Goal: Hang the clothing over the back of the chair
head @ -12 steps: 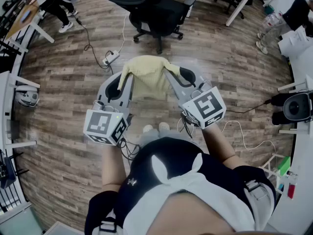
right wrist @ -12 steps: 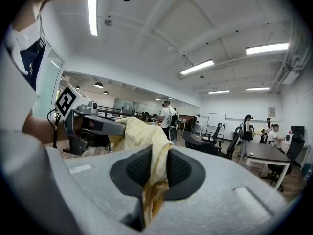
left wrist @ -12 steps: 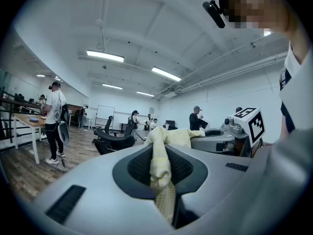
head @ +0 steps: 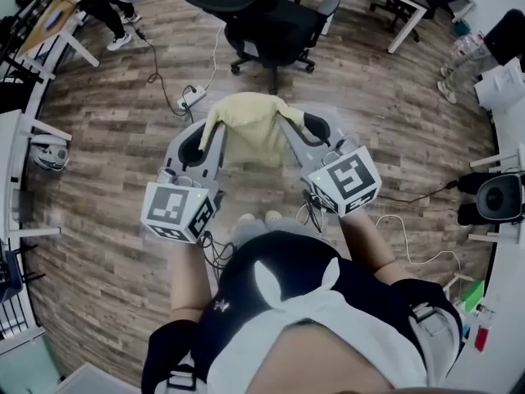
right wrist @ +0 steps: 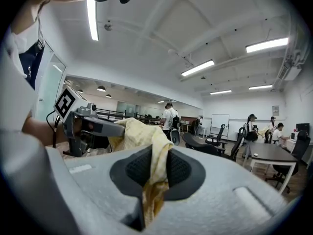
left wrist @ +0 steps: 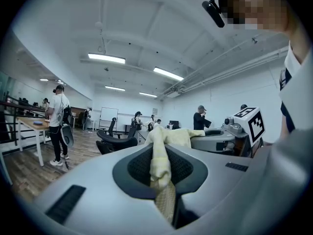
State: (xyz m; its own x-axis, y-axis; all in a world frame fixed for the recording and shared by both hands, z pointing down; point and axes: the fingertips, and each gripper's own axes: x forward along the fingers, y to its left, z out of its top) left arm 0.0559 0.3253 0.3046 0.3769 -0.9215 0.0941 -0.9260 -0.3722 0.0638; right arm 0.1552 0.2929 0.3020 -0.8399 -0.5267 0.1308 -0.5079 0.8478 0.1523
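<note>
A pale yellow garment (head: pixel 246 130) hangs stretched between my two grippers, held up in front of me above the floor. My left gripper (head: pixel 210 135) is shut on its left edge; the cloth (left wrist: pixel 160 168) runs pinched between the jaws in the left gripper view. On the other side my right gripper (head: pixel 287 126) is shut on the right edge, with the cloth (right wrist: pixel 154 173) folded between its jaws. A black office chair (head: pixel 271 23) stands ahead on the wood floor, well beyond the garment.
A white power strip (head: pixel 190 97) with cables lies on the floor left of the chair. White desks (head: pixel 402 2) stand at the far right and at the left edge (head: pixel 20 146). A speaker-like device (head: pixel 492 189) sits at the right. People stand in the distance (left wrist: pixel 57 124).
The view has shifted slightly forward toward the chair. Both grippers keep their hold on the garment in the same pose.
</note>
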